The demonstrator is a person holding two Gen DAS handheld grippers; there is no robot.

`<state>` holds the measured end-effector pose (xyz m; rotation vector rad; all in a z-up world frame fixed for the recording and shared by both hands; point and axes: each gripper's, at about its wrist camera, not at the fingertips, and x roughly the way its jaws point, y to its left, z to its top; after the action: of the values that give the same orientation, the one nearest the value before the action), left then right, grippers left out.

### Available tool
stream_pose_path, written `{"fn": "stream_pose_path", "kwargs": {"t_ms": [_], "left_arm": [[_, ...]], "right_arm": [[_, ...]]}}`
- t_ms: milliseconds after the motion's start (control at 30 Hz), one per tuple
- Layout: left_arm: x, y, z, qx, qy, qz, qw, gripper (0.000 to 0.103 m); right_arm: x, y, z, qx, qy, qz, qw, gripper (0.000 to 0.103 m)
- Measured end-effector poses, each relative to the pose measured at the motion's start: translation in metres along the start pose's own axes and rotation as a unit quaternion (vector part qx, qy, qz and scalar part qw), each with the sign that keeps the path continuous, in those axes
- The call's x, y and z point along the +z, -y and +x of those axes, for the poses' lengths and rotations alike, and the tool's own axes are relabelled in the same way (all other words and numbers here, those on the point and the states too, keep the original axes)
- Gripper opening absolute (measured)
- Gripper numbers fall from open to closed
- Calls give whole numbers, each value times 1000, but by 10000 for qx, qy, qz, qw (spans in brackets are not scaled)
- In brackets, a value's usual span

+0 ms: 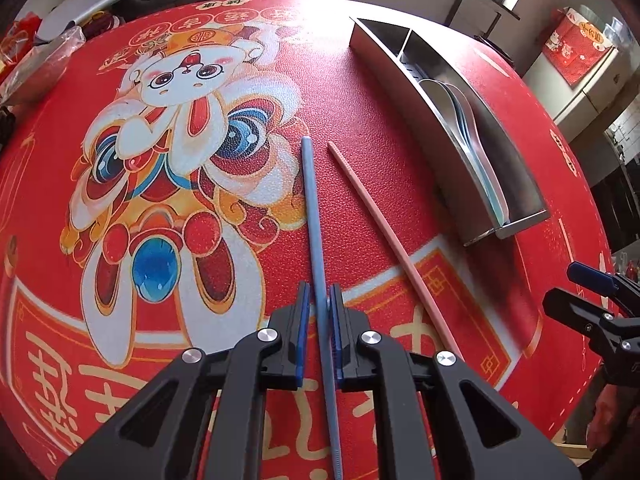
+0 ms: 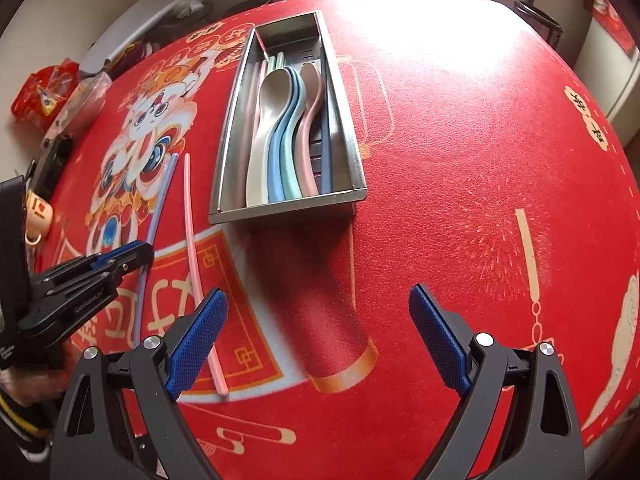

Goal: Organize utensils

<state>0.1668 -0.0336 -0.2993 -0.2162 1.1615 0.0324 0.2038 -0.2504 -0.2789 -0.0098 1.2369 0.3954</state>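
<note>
Pinching a slim blue chopstick (image 1: 316, 216), the left gripper (image 1: 320, 312) angles over a red lion-dance tablecloth (image 1: 360, 92); a pink chopstick (image 1: 384, 224) lies just right. Right wrist view: the right gripper (image 2: 318, 320) spreads empty near the steel utensil tray (image 2: 224, 160) of pastel spoons (image 2: 280, 128).

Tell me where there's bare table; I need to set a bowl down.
Free: the wide red cloth right of the metal tray. Crowded: left of the tray, where the blue chopstick and pink chopstick lie, with clutter at the far-left edge.
</note>
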Motion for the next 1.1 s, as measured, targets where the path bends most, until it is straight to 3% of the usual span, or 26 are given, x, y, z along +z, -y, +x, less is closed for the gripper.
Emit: {"fn": "stream_pose_path", "kwargs": {"t_ms": [133,400,500,567,633,1000,1100], "left_arm": [[-2,-10,-3,-197,-18,-188,9996,6],[-16,-46,-26,-120,155,-523,9984,5],[-24,-58,-36,-64,209,-581,9981,5],[-28,-66,-41,-25,215,-606,9979,5],[-33,-74,-46,29,229,-639,9977,5],[-48,-110,-63,202,272,-870,9956,5],[-49,-116,-65,206,294,-918,9951,5]], "right_arm": [[0,-15,-1,20,54,-267,9996,89],[-4,-54,10,341,11,-682,9971,88],[-6,-70,21,334,-118,-862,9956,65],[-6,-77,29,316,-148,-910,9952,63],[-6,-82,35,261,-172,-957,9949,50],[-6,-108,49,-175,-3,-1304,9913,22],[-9,-117,50,-189,-12,-1478,9888,8]]}}
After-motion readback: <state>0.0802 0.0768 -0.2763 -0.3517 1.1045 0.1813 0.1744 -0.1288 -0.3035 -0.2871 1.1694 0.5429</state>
